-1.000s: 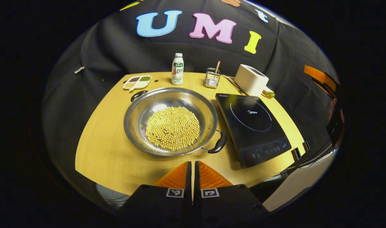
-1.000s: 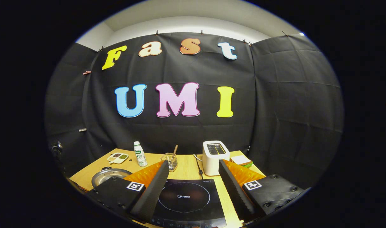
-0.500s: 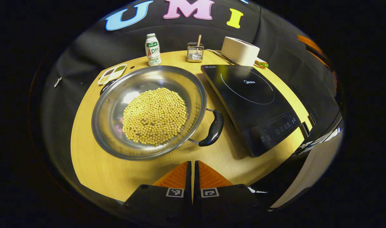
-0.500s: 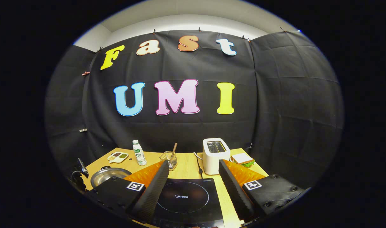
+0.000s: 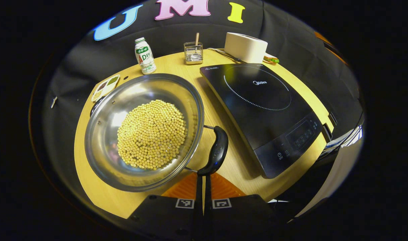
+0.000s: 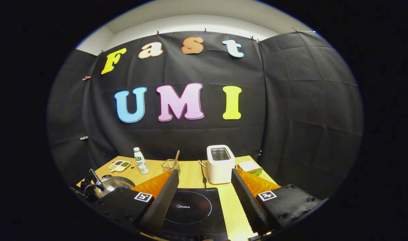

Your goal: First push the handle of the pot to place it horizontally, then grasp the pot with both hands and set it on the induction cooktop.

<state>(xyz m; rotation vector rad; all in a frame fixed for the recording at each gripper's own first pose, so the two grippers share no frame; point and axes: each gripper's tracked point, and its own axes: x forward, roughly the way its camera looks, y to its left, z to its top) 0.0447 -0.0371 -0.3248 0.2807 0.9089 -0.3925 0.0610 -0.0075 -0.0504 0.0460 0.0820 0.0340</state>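
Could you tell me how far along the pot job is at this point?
Nothing is finished yet. The pot of beans sits on the table beside the induction cooktop, its near handle angled toward the front edge. In hand: the left gripper, shut, is at that handle's end to push it. Left: squaring the handle, the two-handed grasp, the lift. The right gripper waits open.

Mock kitchen booth: cooktop [image 5: 261, 100], toaster [image 6: 219, 164], table [image 5: 90, 140].

Black cloth wall [image 6: 291, 117], wooden table [image 5: 100, 187].
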